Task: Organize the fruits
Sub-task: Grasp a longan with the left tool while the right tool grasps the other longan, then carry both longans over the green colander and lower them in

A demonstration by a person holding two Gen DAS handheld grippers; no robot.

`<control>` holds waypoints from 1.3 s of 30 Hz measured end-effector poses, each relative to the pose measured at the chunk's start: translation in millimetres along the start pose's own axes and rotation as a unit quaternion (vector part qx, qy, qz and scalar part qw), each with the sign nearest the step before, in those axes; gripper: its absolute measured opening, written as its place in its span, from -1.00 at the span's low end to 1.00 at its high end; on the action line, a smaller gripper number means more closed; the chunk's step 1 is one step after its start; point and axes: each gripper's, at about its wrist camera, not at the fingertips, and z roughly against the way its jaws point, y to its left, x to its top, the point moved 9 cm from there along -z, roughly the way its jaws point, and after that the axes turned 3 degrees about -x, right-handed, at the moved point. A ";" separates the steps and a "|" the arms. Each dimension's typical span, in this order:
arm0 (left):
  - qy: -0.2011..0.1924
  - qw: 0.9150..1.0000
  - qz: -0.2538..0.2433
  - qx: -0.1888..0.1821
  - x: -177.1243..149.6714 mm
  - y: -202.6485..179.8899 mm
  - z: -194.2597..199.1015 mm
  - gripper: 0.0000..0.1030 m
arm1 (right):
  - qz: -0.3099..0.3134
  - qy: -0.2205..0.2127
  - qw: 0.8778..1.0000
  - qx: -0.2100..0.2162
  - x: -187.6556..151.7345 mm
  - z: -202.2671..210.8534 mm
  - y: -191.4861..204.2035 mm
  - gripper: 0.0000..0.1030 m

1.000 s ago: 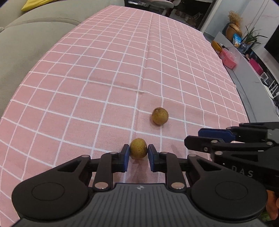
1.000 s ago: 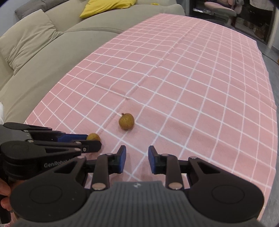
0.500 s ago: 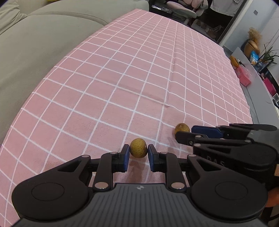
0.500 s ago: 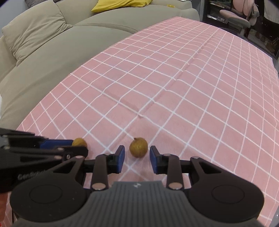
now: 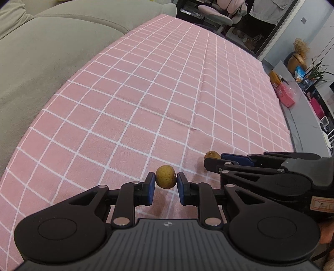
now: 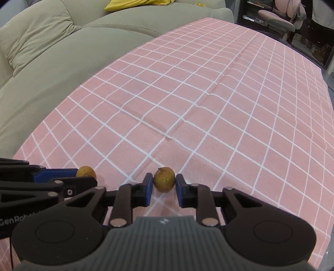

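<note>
gripping one small brown fruit (image 5: 166,179) between its blue pads, the left gripper (image 5: 166,183) holds it just above the pink checked cloth (image 5: 146,100). beside it on the right, the right gripper (image 6: 163,184) has just been closing and now pinches a second fruit (image 6: 164,181) at the cloth's near edge.

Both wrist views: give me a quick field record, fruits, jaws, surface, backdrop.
left gripper: jaws shut on left fruit
right gripper: jaws have just been closing, pads against right fruit
right fruit: resting on the cloth, it seems
surface: pink checked tablecloth, creased along the middle
backdrop: beige sofa, yellow cushion, pink chair
other fruit or container: none visible
</note>
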 end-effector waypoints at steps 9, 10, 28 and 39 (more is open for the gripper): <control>-0.015 0.999 -0.032 -0.024 -6.2 -17.5 50.4 -0.52 | -0.043 -0.030 0.999 0.003 -10.7 71.8 17.2 -0.63; -0.020 0.999 -0.039 -0.028 -6.4 -20.5 57.4 -0.52 | -0.048 -0.037 0.998 0.004 -12.9 81.7 20.0 -0.63; -0.032 0.979 -0.143 -0.140 -62.5 -83.2 127.6 -0.52 | -0.127 -0.106 0.985 -0.044 -102.3 232.5 19.8 -0.63; 0.017 0.950 -0.226 -0.213 -120.3 -144.4 123.2 -0.52 | -0.187 -0.116 0.972 -0.087 -195.0 284.7 -14.9 -0.62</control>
